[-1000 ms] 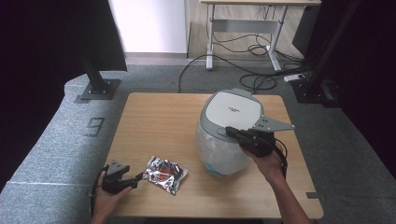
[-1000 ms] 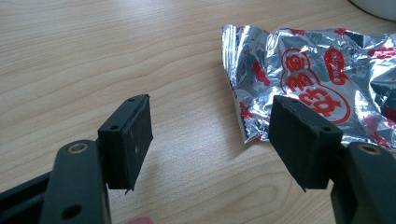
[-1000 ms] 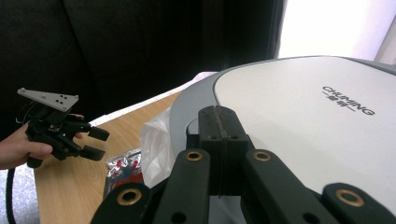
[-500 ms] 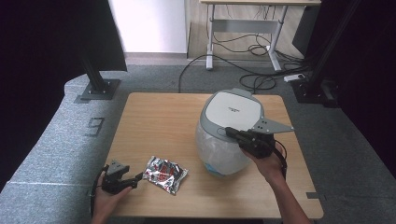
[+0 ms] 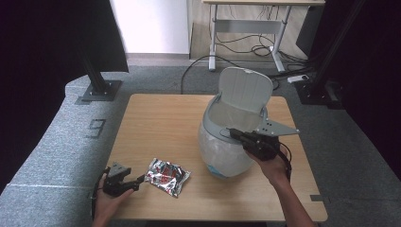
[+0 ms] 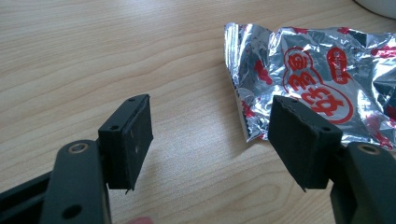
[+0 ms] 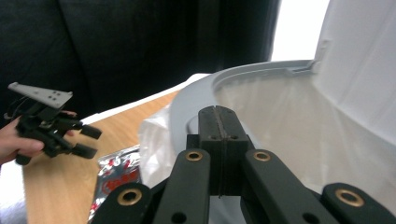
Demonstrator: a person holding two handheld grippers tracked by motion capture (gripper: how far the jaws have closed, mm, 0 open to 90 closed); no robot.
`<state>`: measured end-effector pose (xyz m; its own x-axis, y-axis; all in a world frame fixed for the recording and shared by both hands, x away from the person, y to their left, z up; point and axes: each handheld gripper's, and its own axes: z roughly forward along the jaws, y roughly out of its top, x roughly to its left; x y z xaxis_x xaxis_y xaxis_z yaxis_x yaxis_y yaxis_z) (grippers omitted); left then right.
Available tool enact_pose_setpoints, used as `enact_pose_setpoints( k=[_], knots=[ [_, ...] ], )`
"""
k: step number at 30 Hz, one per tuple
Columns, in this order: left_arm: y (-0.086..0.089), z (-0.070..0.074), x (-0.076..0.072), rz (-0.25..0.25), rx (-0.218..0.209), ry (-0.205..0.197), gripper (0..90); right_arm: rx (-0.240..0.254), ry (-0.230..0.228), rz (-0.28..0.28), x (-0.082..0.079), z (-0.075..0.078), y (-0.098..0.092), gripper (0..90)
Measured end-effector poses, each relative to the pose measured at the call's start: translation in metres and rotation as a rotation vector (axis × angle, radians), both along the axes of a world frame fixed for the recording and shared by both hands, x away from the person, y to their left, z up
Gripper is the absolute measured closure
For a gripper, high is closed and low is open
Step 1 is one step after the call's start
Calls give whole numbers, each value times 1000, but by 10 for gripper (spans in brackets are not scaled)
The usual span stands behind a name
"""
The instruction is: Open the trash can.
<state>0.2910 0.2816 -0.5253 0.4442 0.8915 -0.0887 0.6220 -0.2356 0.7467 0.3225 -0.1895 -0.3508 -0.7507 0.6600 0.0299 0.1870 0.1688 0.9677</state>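
Beyond the raised lid [image 5: 246,89], bin [image 5: 222,156] interior unseen

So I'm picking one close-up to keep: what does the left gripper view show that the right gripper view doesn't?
Left gripper view alone: the left gripper's open jaws from behind, and the red print on the foil packet lying flat just ahead of them. Right gripper view alone: the right gripper with jaws shut at the rim of the white bin, whose lid stands open, plus the left gripper seen side-on. Both share the foil packet and the wooden table.
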Motion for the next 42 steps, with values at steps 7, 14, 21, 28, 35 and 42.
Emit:
enact_pose_setpoints(
  k=[7,14,21,28,35,42],
  knots=[
    [1,0,1,2,-3,0,308,22,-46,-26,-16,3,-19,898],
    [-2,0,0,-4,3,-4,308,29,-61,-73,-37,-9,-45,897],
    [-2,-1,1,-10,13,6,308,54,-39,-123,-45,-38,-80,896],
    [-3,-1,0,-12,15,5,308,23,19,-169,-41,-79,-94,896],
    [-4,-2,1,-14,20,10,308,13,86,-195,-32,-114,-103,872],
    [-4,-1,1,-23,26,4,315,-27,151,-222,-25,-145,-105,801]
  ],
)
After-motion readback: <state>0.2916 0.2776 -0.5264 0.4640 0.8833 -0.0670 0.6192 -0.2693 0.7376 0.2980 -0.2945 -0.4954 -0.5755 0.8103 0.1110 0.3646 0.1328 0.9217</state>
